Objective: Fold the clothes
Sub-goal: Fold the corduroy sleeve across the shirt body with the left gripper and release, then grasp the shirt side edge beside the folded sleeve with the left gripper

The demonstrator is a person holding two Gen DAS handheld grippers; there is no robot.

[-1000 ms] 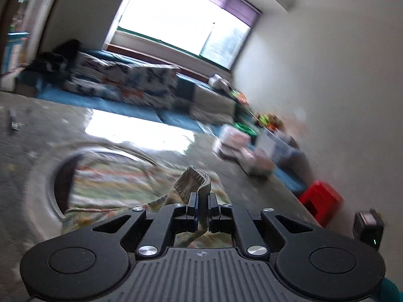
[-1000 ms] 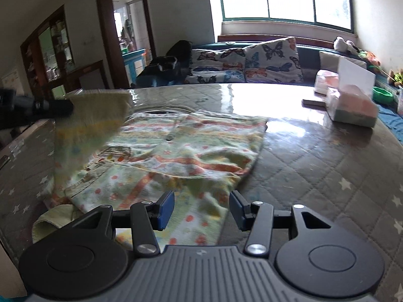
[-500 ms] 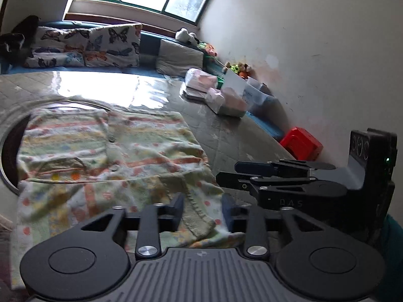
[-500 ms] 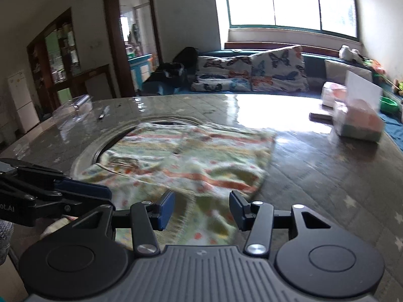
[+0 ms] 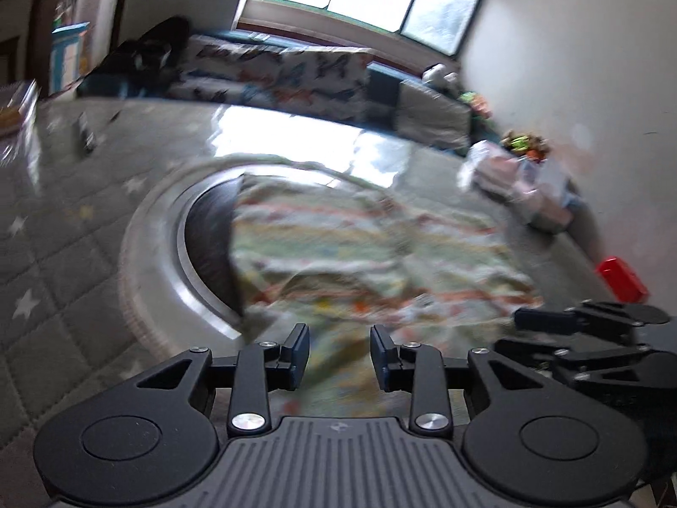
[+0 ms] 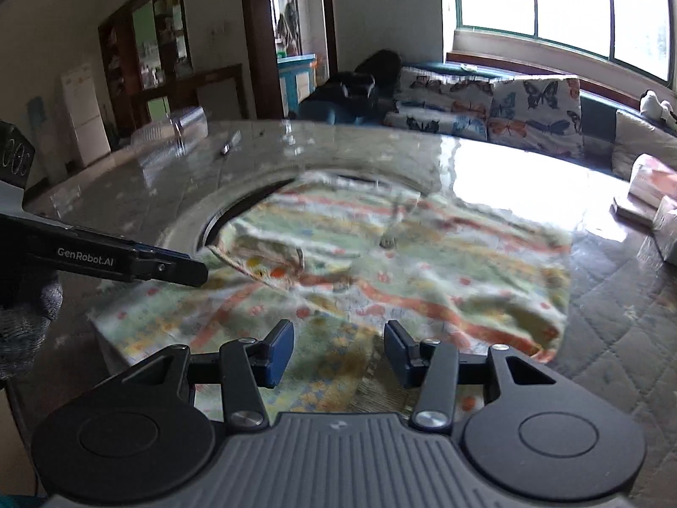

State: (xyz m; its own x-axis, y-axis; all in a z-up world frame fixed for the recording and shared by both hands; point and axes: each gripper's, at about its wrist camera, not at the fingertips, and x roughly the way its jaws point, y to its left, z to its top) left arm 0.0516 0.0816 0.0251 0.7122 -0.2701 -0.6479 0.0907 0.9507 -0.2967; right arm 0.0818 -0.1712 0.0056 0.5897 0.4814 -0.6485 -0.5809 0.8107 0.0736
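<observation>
A pale green garment [image 5: 381,254] with orange stripes and small coloured prints lies flat on the round table, partly over a sunken metal ring [image 5: 169,254]. In the right wrist view the garment [image 6: 402,275] has one sleeve folded in over its left side. My left gripper [image 5: 338,351] hovers over the near hem. Its jaws are closing, with cloth below the gap and the pads pressing on nothing. My right gripper [image 6: 338,351] stands open above the near hem too. Each gripper shows in the other's view: the right gripper [image 5: 514,332] low at the right, the left gripper [image 6: 199,271] at the left.
The table [image 6: 613,338] has a quilted grey cover with stars. Tissue boxes [image 6: 651,186] stand at its far right edge, and a small dark object [image 5: 84,135] lies far left. A sofa with butterfly cushions [image 6: 507,101] runs behind. A red box [image 5: 620,279] sits on the floor.
A second ago my left gripper was shut on a raised cuff; it has let go, opened and dropped to the near hem. The sleeve now lies folded on the garment. My right gripper shifted sideways.
</observation>
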